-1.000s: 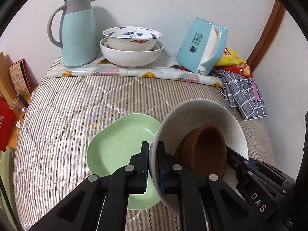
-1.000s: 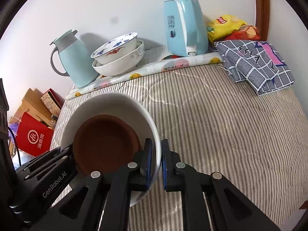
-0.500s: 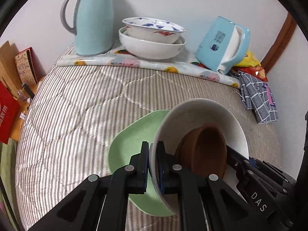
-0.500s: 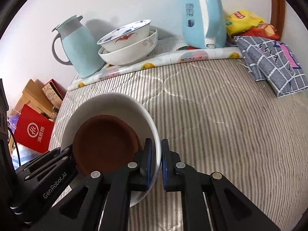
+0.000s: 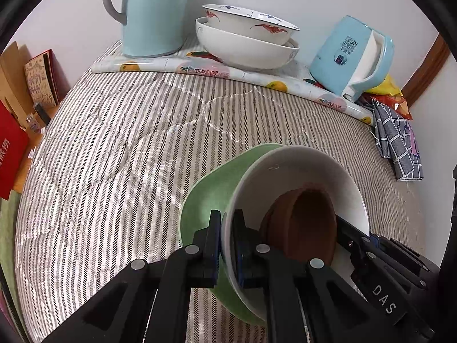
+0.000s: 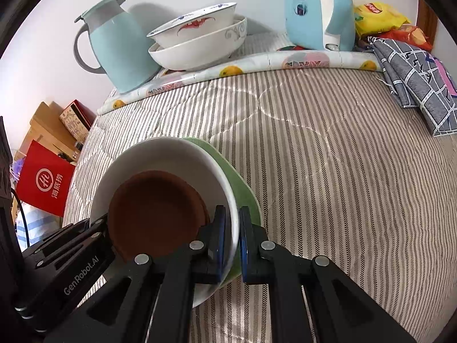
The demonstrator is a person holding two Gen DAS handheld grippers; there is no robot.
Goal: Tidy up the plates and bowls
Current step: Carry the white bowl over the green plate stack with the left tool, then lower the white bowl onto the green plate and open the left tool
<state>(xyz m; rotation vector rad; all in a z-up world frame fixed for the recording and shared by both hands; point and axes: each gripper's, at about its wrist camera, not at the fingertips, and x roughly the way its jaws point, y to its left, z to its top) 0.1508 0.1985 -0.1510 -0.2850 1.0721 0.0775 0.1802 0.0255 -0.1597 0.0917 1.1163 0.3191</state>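
Together your left gripper [image 5: 226, 243] and right gripper [image 6: 232, 237] were clamped tight on opposite rims of the white bowl [image 5: 302, 168], brown bowl [image 6: 154, 211] nested inside, mouth tilted toward the far wall, over the green plate [image 5: 205, 197] on the striped quilt [image 6: 328, 157]

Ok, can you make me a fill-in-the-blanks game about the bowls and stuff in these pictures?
1. The small bowl sitting inside the white bowl is ____.
2. The plate showing beside the white bowl is ____.
3. Both the left gripper and the right gripper pinch the rim of the ____ bowl.
4. At the back, by the wall, ____ bowls are stacked.

Missing words: brown; green; white; two
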